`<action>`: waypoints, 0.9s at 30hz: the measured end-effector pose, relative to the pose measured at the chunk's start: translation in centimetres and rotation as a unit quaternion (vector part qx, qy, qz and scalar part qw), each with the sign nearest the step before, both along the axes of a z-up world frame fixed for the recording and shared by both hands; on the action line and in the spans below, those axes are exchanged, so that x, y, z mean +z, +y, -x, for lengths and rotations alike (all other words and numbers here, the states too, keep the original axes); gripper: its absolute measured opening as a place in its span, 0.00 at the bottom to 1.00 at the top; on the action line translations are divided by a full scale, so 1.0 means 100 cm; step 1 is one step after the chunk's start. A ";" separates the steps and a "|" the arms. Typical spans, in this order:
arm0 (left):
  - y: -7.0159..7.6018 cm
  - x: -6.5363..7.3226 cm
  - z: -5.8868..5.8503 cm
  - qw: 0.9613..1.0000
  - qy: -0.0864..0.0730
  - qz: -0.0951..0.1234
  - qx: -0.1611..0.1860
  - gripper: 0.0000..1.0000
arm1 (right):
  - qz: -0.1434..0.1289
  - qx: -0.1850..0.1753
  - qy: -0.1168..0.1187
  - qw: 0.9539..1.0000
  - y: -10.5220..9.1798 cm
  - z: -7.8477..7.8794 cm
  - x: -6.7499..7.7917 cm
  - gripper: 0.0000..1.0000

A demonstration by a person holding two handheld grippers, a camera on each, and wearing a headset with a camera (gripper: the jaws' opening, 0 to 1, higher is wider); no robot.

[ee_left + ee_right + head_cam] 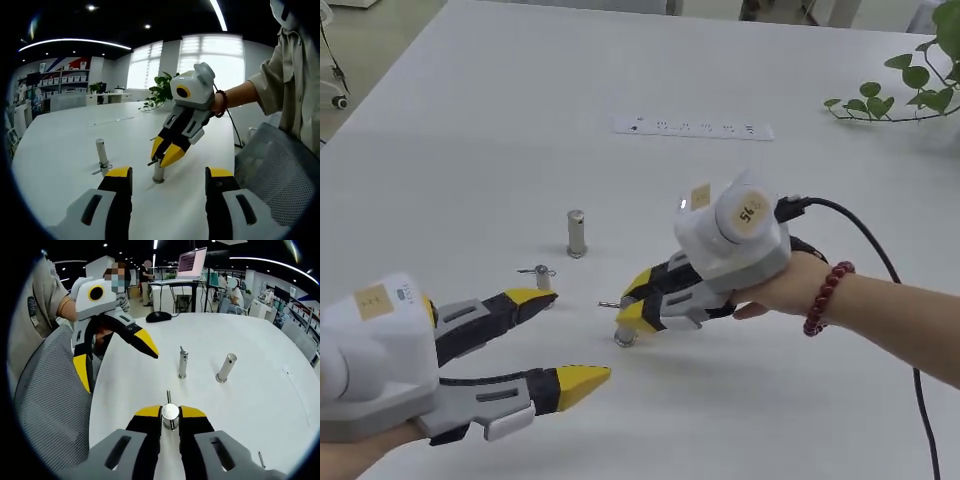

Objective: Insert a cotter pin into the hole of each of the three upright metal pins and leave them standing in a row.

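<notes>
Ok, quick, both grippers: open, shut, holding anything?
Left gripper: open, holding nothing.
Right gripper: shut on the upright silver metal pin, thin cotter pin poking out past the jaws.

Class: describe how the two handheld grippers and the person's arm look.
Both the left gripper and right gripper have white-grey bodies, black jaws with yellow tips and yellowish stickers. A black cable leaves the right one. A dark-red bead bracelet circles that wrist; the sleeve is beige.
</notes>
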State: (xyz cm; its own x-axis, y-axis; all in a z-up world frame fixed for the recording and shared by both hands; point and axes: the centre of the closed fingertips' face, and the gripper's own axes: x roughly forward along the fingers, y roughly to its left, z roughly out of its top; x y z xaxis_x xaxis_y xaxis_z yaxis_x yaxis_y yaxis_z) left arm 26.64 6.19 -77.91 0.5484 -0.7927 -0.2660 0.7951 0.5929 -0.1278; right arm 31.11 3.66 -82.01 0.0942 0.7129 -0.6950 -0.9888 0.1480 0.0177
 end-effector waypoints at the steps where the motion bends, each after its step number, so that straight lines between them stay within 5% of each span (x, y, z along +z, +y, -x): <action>1: 0.000 0.000 0.000 1.000 0.000 -0.001 0.001 0.58 | 0.000 0.000 0.000 1.000 0.000 0.000 0.000 0.12; 27: 0.004 0.001 0.000 1.000 0.002 0.004 0.003 0.59 | 0.003 0.020 -0.015 1.000 0.015 -0.021 0.008 0.11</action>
State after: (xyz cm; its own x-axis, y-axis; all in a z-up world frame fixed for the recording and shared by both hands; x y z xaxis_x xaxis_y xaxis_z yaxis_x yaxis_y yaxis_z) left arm 26.66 6.57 -77.85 0.5523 -0.7915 -0.2617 0.7909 0.5967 -0.1355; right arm 33.21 5.15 -81.17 0.0866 0.7119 -0.6969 -0.9940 0.1091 -0.0121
